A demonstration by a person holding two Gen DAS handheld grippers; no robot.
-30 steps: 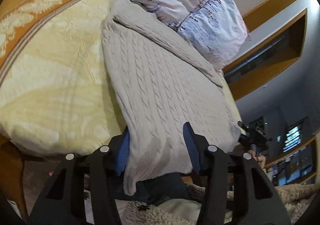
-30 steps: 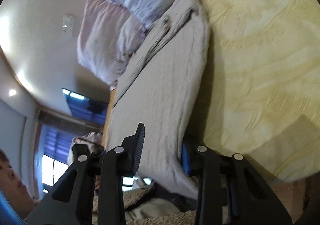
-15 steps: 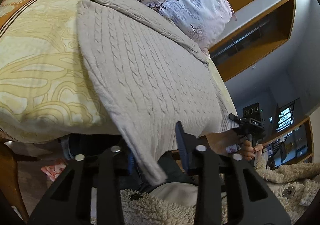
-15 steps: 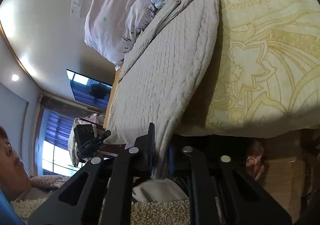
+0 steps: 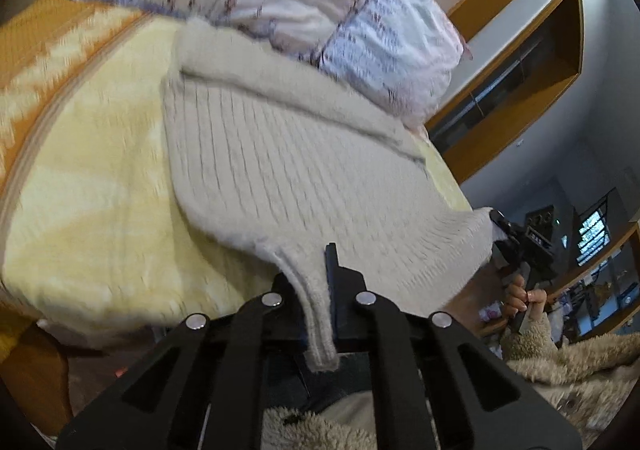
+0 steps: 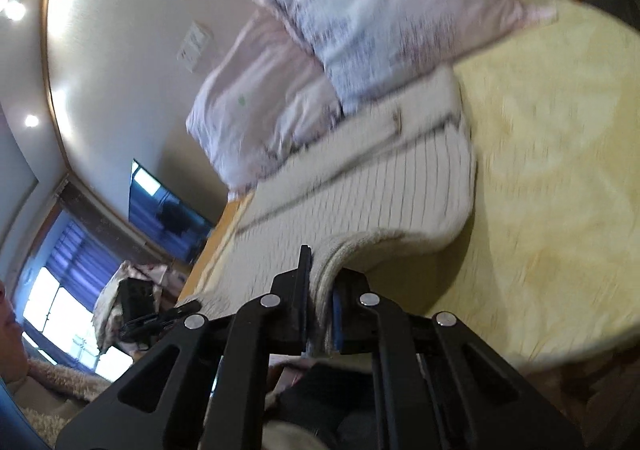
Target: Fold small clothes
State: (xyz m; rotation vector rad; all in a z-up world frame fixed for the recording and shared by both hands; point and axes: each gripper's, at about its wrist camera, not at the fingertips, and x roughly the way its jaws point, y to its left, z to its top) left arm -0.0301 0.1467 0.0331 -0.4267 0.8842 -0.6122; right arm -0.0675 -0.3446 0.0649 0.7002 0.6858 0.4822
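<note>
A beige cable-knit sweater (image 5: 304,170) lies spread on a yellow bed cover (image 5: 100,210), its far end against the pillows. My left gripper (image 5: 316,290) is shut on the near hem corner, which is drawn up into a peak between the pads. In the right wrist view the same sweater (image 6: 360,194) stretches away, and my right gripper (image 6: 320,290) is shut on the other near corner of its hem, lifted off the bed. The right gripper (image 5: 500,228) also shows at the sweater's right edge in the left wrist view.
Pale floral pillows (image 5: 360,10) are stacked beyond the sweater. The yellow bed cover (image 6: 540,170) spreads wide to one side. A person's hand (image 5: 524,296) in a fleece sleeve holds the other gripper. A wall screen (image 6: 164,210) and window (image 6: 60,310) lie beyond the bed.
Both grippers closed onto the sweater's near hem corners and rose, pulling the hem up off the bed. Both wrists rolled, the right one more.
</note>
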